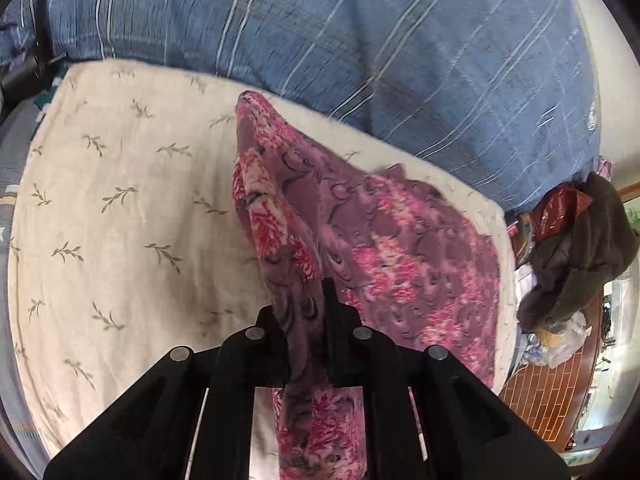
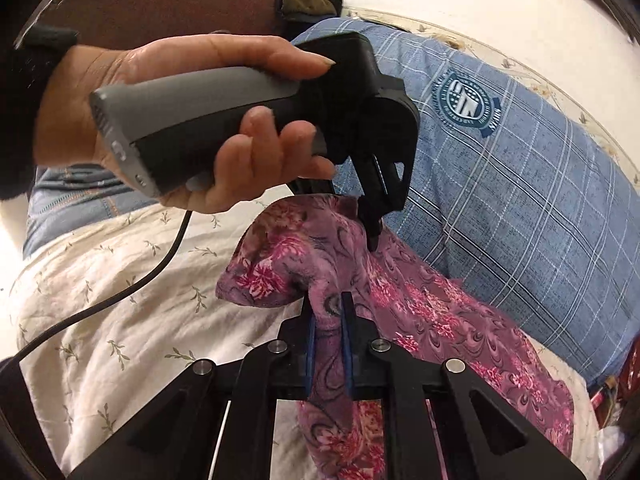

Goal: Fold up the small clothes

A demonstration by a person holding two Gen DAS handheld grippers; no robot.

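Garment: While you are lifting it, the pink floral garment is hanging partly off the cream leaf-print pad, one edge raised in two places and the rest trailing down onto the pad toward the blue plaid quilt.

Step in hand: You are carrying a raised edge over for a fold, I judge; the cloth is bunched and not yet laid flat on the pad.

Next move: It is calling for both held points to travel together across the pad, keeping the edge taut between them, then lowering so the layers meet squarely. Slack between the grips is likely to leave a crooked crease.

Left gripper: Its fingers are nearly pressed together, pinching a thick fold of the garment above the pad.

Right gripper: Its blue-lined fingers are standing narrowly apart with a twist of the garment clamped between them.

Left hand: In the right wrist view you are wrapping it around the grey handle, over the pad's far side beside the quilt.

Beyond the pad: A dark cloth heap and bags are sitting off its edge.
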